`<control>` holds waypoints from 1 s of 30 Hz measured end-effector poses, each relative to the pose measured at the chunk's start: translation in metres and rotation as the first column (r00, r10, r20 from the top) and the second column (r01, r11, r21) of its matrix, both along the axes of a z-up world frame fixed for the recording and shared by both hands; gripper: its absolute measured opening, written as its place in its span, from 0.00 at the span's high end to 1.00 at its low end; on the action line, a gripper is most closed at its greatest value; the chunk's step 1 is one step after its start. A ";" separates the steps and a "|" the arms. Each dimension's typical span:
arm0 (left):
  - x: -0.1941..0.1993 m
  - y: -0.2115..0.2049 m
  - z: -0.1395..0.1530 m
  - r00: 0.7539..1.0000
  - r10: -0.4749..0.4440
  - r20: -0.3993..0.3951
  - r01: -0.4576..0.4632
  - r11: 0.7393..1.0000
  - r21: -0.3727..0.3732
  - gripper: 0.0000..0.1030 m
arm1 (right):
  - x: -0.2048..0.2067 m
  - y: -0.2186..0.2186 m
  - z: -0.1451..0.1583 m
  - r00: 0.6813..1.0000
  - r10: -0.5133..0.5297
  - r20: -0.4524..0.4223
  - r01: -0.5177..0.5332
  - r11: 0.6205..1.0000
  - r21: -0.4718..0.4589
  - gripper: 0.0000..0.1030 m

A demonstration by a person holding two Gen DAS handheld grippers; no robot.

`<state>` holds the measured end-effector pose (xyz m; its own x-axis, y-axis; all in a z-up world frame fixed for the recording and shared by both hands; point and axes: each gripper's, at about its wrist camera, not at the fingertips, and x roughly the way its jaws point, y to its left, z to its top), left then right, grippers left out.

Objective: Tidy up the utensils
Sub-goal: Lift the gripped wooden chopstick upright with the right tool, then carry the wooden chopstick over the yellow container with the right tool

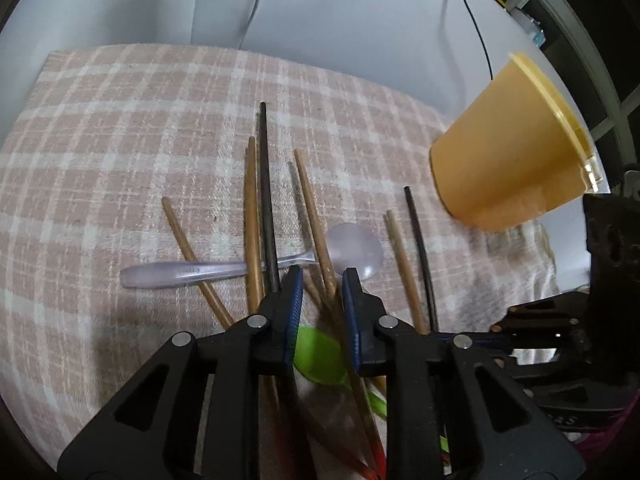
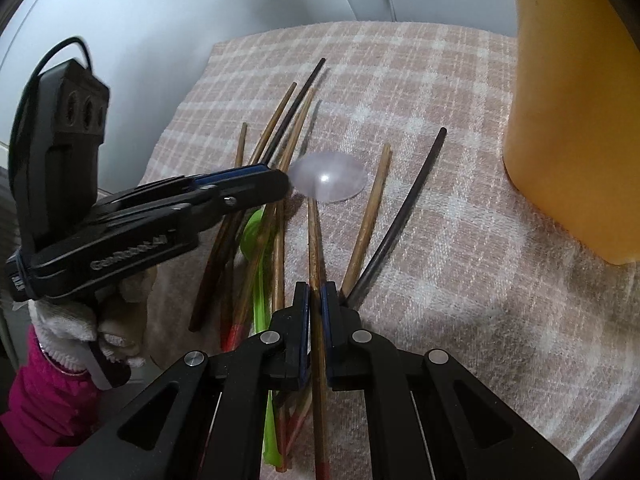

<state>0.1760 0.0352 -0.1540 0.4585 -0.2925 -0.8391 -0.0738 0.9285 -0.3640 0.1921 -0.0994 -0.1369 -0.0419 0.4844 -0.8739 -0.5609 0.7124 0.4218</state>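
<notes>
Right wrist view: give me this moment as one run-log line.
right gripper: shut on brown chopstick | left gripper: slightly open, over chopstick pile | yellow cup: upright, beside pile

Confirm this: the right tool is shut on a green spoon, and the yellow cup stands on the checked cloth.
Not the spoon. In the right wrist view, the right tool is shut on a brown chopstick; the green spoon lies to its left. The yellow cup does stand on the checked cloth.
</notes>
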 end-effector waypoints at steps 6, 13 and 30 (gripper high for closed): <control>-0.004 0.006 0.003 1.000 0.018 0.024 -0.017 0.999 -0.033 0.96 | -0.001 -0.001 0.003 1.000 0.007 -0.005 -0.007 1.000 0.007 0.95; -0.020 0.016 0.019 0.997 0.019 0.078 -0.015 0.998 -0.055 0.96 | -0.010 -0.019 0.018 1.000 -0.012 0.016 0.011 0.999 0.030 0.95; -0.059 0.014 0.083 0.965 0.010 0.263 0.016 0.995 -0.099 0.96 | -0.019 -0.079 0.077 0.974 -0.164 0.153 0.135 0.974 0.183 0.95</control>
<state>0.1170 0.0488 -0.0710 0.6582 -0.3703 -0.6555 0.0397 0.8865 -0.4610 0.1732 -0.1781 -0.0604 0.1816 0.6165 -0.7661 -0.5257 0.7193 0.4542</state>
